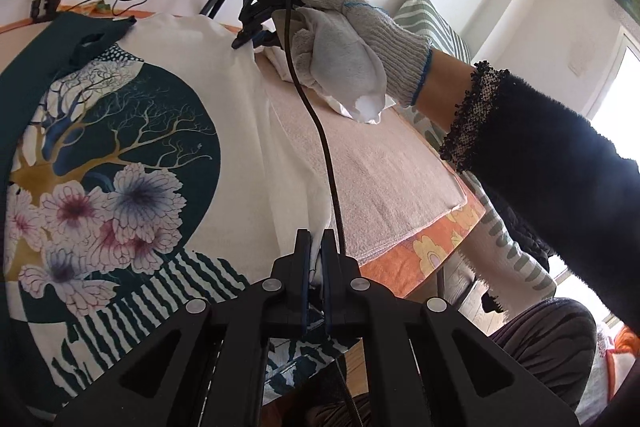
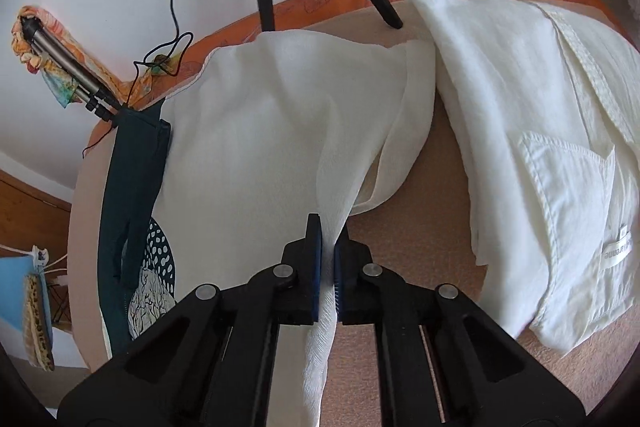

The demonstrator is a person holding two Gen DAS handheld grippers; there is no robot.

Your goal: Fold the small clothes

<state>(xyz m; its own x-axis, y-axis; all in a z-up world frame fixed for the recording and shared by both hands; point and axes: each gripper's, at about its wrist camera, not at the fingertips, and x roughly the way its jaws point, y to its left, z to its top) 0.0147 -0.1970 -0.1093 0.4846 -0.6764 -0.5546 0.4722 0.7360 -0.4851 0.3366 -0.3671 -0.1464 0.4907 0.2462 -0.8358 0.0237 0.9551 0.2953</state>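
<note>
Fabric of the top (image 1: 240, 131) lay pinched in both claws, left claw (image 1: 315, 251) and right claw (image 2: 328, 247) each closed on its right-hand hem above the surface (image 1: 384, 163). Folding well meant lifting both together, keeping that edge taut, clear of the shirt (image 2: 540, 131).

Printed top (image 1: 132, 147): soft matt woven cloth, cream ground with a flat-printed tree and flowers, dark teal trim; in the right wrist view its plain side (image 2: 280, 131) shows a fine crinkled texture. White shirt (image 2: 540, 131): matt, lightly creased cotton-like cloth with stitched seams; pink towel (image 1: 380, 179) beneath has rough looped terry pile. Left gripper (image 1: 316, 251) and right gripper (image 2: 328, 239): matt black plastic with dull metal rivets; work glove (image 1: 360, 39) coarse grey knit.
</note>
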